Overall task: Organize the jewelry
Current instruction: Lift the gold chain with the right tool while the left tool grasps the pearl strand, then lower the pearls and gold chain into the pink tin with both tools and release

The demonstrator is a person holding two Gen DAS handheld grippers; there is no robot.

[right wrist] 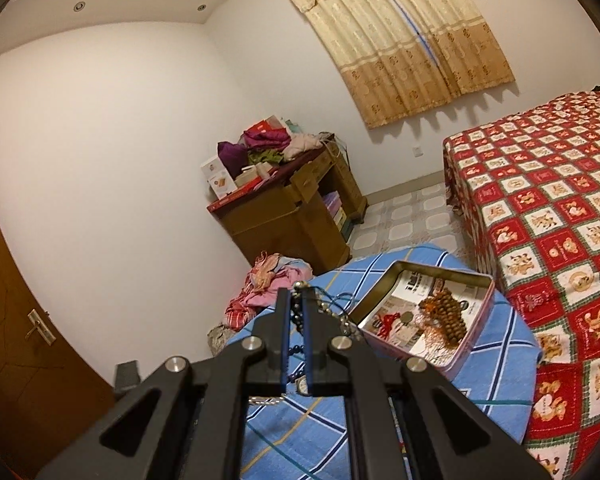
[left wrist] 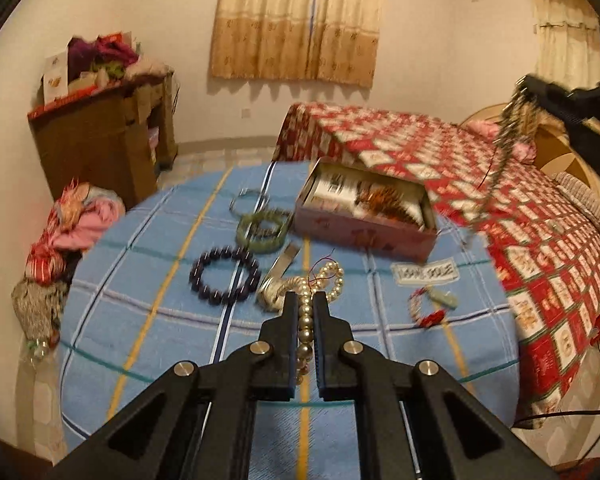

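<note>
My left gripper [left wrist: 305, 298] is shut on a pearl necklace [left wrist: 332, 278], whose far end still trails on the blue checked cloth [left wrist: 140, 280]. Left of it lie a dark purple bead bracelet [left wrist: 225, 276], a green bead bracelet [left wrist: 262, 228], a thin bangle [left wrist: 247, 200] and a silver band [left wrist: 282, 266]. A red string bracelet [left wrist: 428, 308] lies to the right. The open pink tin [left wrist: 364, 232] holds brown beads. My right gripper [right wrist: 296, 298] is shut on a ball chain necklace [right wrist: 336, 314] above the table, left of the tin [right wrist: 476, 328]; the necklace [left wrist: 508, 136] dangles at the upper right in the left wrist view.
A bed with a red checked cover [left wrist: 500, 208] stands behind and right of the table. A wooden desk [left wrist: 100, 140] piled with clothes and boxes is against the far wall. Bundled clothes [left wrist: 72, 232] lie on the floor left of the table. A brown door [right wrist: 20, 340] is at the left.
</note>
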